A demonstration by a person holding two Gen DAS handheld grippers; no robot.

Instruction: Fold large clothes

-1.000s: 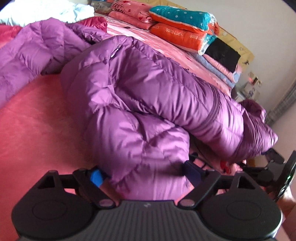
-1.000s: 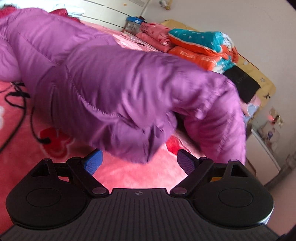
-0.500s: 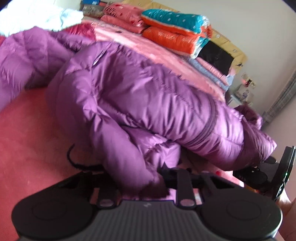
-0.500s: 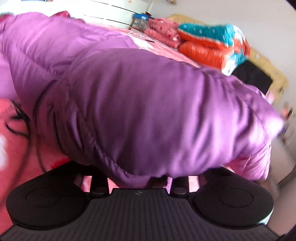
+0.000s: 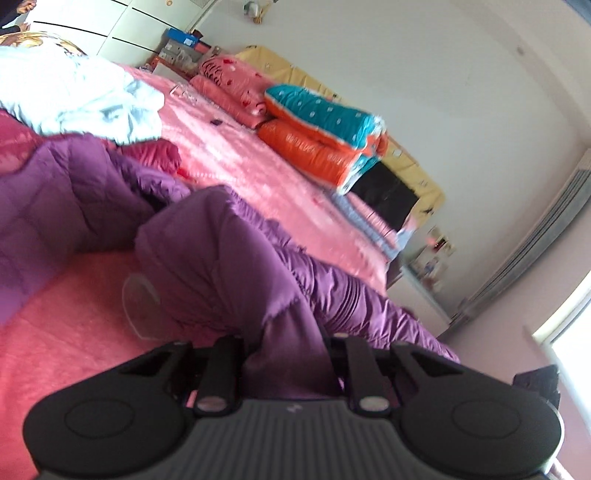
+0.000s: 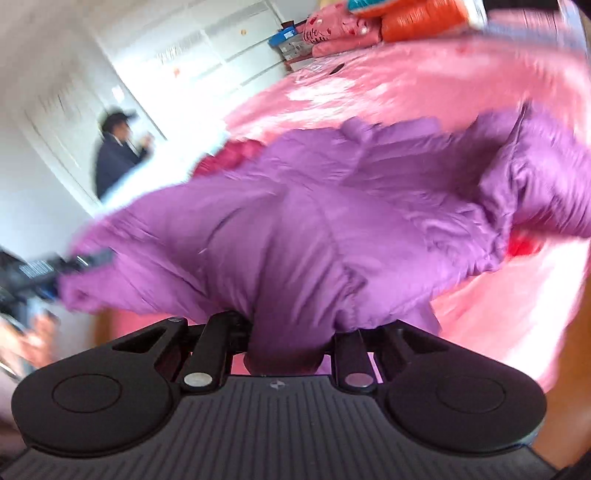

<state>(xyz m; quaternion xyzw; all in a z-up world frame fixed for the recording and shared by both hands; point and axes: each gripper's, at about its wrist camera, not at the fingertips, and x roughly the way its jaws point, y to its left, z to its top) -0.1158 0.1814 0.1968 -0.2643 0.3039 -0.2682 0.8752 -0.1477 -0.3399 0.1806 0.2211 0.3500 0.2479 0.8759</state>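
"Love" legible on pink folded quilt [image 6: 334, 31], upper centre. Puffy purple quilted down coat [image 6: 332, 221] mid-frame on pink bed cover [image 5: 66, 332]. Left gripper [image 5: 286, 363] closing on its bunched fabric; right gripper [image 6: 284, 349] clamps its hem.

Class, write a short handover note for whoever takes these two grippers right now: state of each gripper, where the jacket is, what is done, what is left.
Left gripper: jaws closing on a bunch of the purple jacket.
Right gripper: shut on another edge of the jacket.
Jacket: rumpled on the pink bed, both gripped parts lifted.
Done: both grips taken.
Left: probably carry the held edge over, lay it flat, finish folding.
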